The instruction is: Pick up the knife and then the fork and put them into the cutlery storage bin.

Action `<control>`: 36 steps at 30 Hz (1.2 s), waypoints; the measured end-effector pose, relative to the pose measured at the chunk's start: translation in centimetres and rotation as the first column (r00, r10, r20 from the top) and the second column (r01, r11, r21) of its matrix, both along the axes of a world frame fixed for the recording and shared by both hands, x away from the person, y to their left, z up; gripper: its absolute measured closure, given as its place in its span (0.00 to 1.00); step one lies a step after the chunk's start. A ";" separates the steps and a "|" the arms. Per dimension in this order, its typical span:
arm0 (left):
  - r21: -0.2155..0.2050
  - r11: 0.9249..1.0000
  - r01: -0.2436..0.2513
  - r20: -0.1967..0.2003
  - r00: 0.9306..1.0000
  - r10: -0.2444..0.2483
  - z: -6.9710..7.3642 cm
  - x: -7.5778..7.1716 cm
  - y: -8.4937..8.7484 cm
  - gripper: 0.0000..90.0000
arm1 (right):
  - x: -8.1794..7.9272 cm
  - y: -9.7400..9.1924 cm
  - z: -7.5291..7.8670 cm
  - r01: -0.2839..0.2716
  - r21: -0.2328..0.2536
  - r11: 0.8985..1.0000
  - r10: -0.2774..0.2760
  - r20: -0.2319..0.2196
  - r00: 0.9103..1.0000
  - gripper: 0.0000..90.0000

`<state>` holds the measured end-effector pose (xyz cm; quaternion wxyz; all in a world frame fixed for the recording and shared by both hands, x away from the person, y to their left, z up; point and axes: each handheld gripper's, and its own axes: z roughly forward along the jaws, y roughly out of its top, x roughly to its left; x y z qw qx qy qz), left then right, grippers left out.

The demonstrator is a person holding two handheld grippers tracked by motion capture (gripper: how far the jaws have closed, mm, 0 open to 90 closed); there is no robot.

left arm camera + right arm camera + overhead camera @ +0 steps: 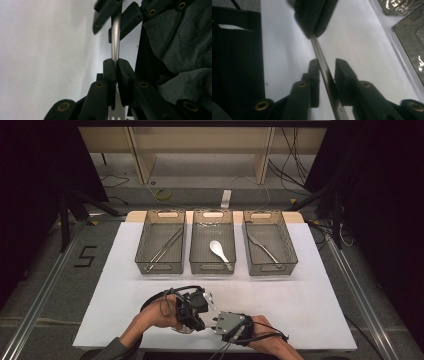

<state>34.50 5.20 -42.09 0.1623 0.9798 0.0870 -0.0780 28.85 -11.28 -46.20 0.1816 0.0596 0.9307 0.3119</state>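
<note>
A metal fork (115,37) is clamped by its handle in my left gripper (116,61), which is shut on it; the tines (115,117) show behind the jaws. The handle (318,48) also runs between the jaws of my right gripper (327,62). There it lies against one jaw with a gap to the other, so that gripper is open around it. Both grippers meet near the front edge of the white mat (300,290), the left gripper (205,316) coming from the left and the right gripper (216,324) facing it.
Three mesh baskets stand in a row at the back of the mat. The left basket (141,245) holds long metal sticks (165,246), the middle basket (212,267) a white spoon (218,249), the right basket (290,245) a metal utensil (263,247). A person's grey clothing (180,45) is close behind.
</note>
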 end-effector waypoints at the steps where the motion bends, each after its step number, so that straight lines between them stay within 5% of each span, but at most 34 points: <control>1: -0.002 1.000 -0.004 0.006 1.000 0.004 0.0 0.1 0.1 0.94 | -0.1 0.0 0.0 -0.013 -0.002 1.000 0.013 0.002 1.000 0.89; 6: -0.010 1.000 0.016 -0.007 1.000 -0.016 -0.1 0.2 0.2 0.94 | -0.4 0.1 0.0 -0.071 -0.024 0.997 0.071 0.007 0.997 0.97; 11: -0.047 0.999 -0.019 0.009 1.000 0.019 0.0 0.3 0.3 0.90 | -0.3 0.0 0.0 -0.061 -0.033 0.998 0.061 0.003 0.998 0.97; 15: -0.112 0.989 -0.092 0.048 0.994 0.098 0.8 0.7 0.9 0.73 | 0.0 -0.5 0.1 -0.032 -0.029 0.999 0.032 0.008 0.999 0.97; 19: -0.166 0.973 -0.159 0.102 0.979 0.178 1.5 1.0 1.5 0.54 | 0.5 -1.0 0.3 0.009 -0.025 1.000 -0.009 0.009 1.000 0.97; 24: -0.281 0.931 -0.234 0.152 0.947 0.284 2.4 1.3 2.2 0.38 | 1.6 -2.3 0.6 0.084 -0.009 0.996 -0.084 0.034 0.996 0.97; 31: -0.445 0.851 -0.279 0.211 0.891 0.403 3.4 1.3 3.5 0.27 | 3.6 -5.1 1.0 0.204 0.017 0.979 -0.204 0.034 0.978 0.97; 34: -0.520 0.799 -0.303 0.206 0.863 0.462 3.2 1.2 4.3 0.24 | 4.5 -6.7 1.5 0.260 0.054 0.964 -0.262 0.032 0.965 0.97; 36: -0.552 0.771 -0.318 0.216 0.838 0.501 2.8 1.1 4.8 0.23 | 5.0 -7.7 2.1 0.297 0.084 0.951 -0.300 0.031 0.953 0.97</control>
